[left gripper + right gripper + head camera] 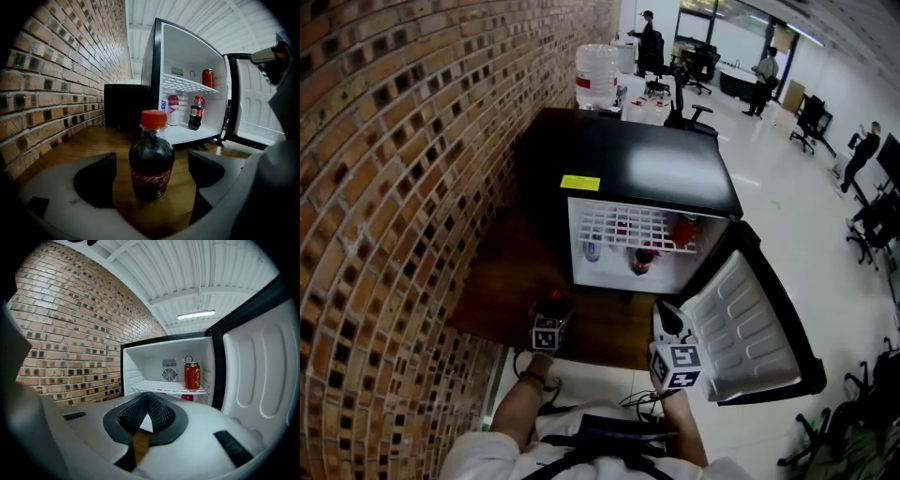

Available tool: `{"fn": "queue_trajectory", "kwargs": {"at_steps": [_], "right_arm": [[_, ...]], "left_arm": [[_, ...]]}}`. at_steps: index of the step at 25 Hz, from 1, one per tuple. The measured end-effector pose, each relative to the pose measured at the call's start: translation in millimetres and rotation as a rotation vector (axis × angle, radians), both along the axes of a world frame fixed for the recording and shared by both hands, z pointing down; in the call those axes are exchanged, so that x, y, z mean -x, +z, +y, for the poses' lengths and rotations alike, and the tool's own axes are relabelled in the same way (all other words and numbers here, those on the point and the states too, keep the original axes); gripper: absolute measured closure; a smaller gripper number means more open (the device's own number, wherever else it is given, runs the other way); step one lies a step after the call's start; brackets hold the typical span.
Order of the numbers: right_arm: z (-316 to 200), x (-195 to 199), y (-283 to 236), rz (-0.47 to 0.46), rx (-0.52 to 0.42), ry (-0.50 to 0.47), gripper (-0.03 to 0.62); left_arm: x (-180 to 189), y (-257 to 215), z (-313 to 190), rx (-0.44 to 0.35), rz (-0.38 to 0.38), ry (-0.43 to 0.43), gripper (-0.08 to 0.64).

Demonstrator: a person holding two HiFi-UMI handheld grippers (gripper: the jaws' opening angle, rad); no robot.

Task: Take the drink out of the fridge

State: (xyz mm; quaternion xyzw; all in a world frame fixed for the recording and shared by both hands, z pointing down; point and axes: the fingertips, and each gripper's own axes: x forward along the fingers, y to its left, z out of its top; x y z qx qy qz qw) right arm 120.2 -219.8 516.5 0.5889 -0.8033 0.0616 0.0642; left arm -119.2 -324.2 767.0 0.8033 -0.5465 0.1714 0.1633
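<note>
Left gripper view: cola bottle (151,161) upright on the desk (93,140), just in front of the open fridge (187,51), between the released left tongs (152,176), neither pad touching. Right tongs (146,420) clenched, empty, facing the fridge. Could clip the bottle when backing off crookedly, toppling it toward the fridge.

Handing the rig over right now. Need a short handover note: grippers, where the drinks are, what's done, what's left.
Left gripper: open, fingers either side of the cola bottle, not pressing on it.
Right gripper: shut, empty, facing the open fridge.
Things: the cola bottle stands upright, cap on, on the wooden surface in front of the fridge. A second cola bottle, a pink-capped bottle and a red can are inside.
Done: one drink is out and set down.
Left: back the left gripper off without tipping the bottle; the fridge door is open, so probably close it.
</note>
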Motion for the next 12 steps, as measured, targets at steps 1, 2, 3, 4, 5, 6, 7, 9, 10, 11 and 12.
{"fn": "queue_trajectory", "kwargs": {"at_steps": [1,2,3,4,5,6,7,9,10,11,12], "right_arm": [[0.2,0.4,0.4,0.0,0.001,0.0,0.581],[0.5,0.7,0.8,-0.001,0.002,-0.001,0.581],[0.9,0.9,1.3,-0.002,0.002,0.0,0.581],[1.2,0.7,1.9,-0.003,0.003,0.001,0.581],[1.6,0.2,2.5,-0.005,0.004,0.002,0.581],[2.0,-0.3,3.2,-0.006,0.006,0.004,0.581],[2.3,-0.6,3.7,-0.006,0.007,0.004,0.581],[2.8,-1.4,4.1,-0.006,0.005,0.007,0.581],[3.2,-2.2,4.1,-0.005,0.004,0.009,0.581],[3.7,-3.2,4.2,-0.005,0.003,0.012,0.581],[4.1,-4.5,4.1,-0.005,0.002,0.015,0.581]], "left_arm": [[0.0,-5.1,2.0,-0.005,0.006,0.003,0.075],[-0.1,-12.1,4.3,-0.014,0.012,0.006,0.061],[-0.3,-20.0,6.6,-0.027,0.016,0.01,0.053],[-0.6,-28.6,9.1,-0.042,0.016,0.014,0.052],[-1.4,-37.8,11.4,-0.059,0.015,0.018,0.051],[-2.5,-47.7,13.4,-0.077,0.016,0.023,0.051],[-3.8,-57.8,15.0,-0.092,0.02,0.028,0.051],[-6.4,-78.1,17.4,-0.116,0.029,0.034,0.051],[-8.1,-88.5,18.9,-0.127,0.03,0.038,0.051],[-10.8,-100.1,21.4,-0.139,0.029,0.044,0.051],[-14.7,-113.3,24.7,-0.151,0.033,0.052,0.052]]}}
